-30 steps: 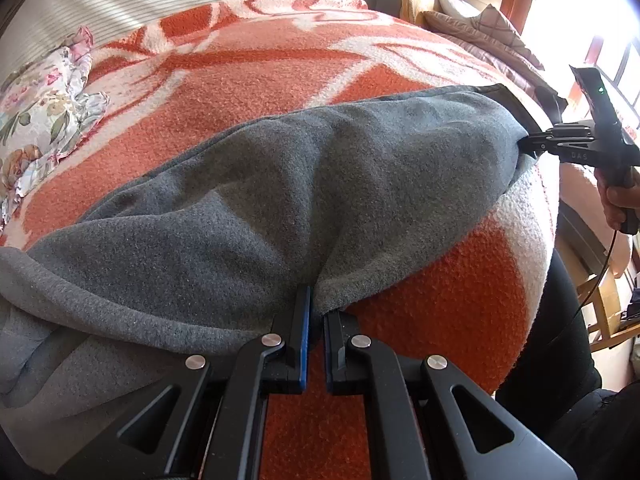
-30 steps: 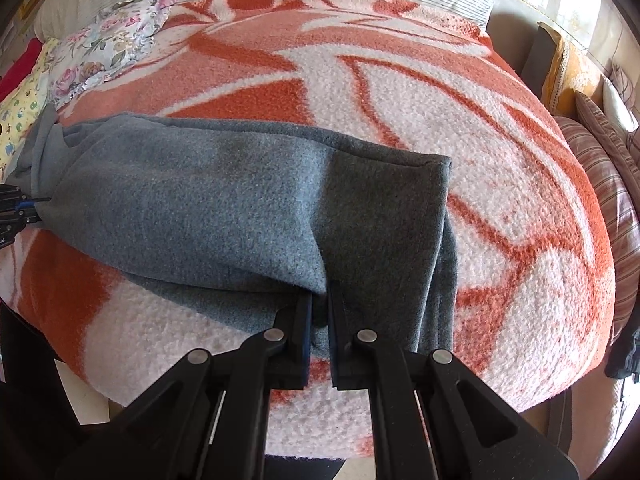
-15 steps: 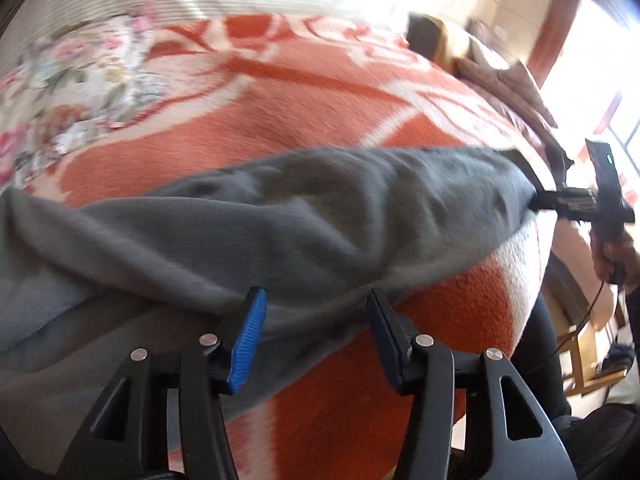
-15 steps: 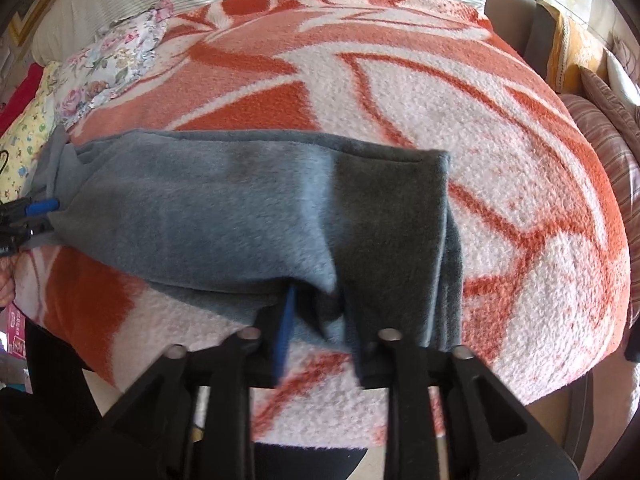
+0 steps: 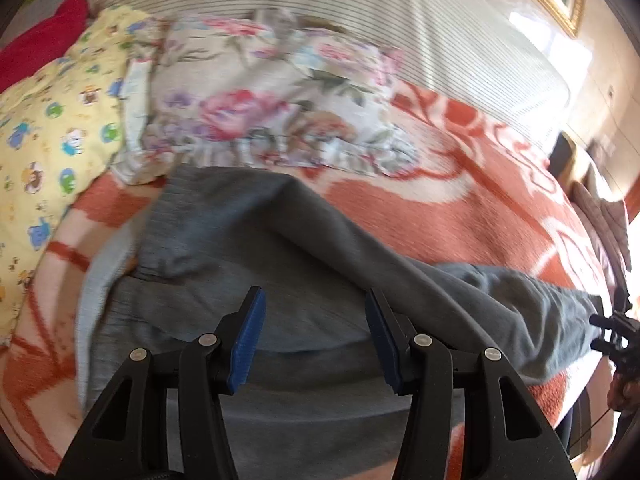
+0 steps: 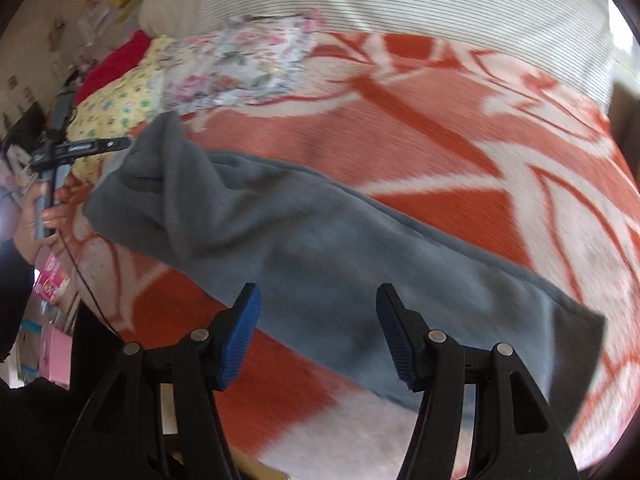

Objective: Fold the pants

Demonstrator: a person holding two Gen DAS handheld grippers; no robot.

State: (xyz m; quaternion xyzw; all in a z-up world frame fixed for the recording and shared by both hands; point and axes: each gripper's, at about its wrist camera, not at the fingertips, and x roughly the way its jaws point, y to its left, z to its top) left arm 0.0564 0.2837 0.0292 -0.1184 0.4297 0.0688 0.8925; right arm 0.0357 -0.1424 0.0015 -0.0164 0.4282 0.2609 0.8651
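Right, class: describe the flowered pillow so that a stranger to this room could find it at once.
Start at the bed's orange and white blanket. Go to its striped head end, just beyond the waistband of the grey pants. The flowered pillow lies there: pale, with pink roses and a frilled edge, unlike the yellow cartoon-print pillow beside it.

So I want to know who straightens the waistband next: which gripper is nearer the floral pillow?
Left. The left gripper hovers open over the pants' waist end, just below the floral pillow. The right gripper is open over the leg end, far from it.
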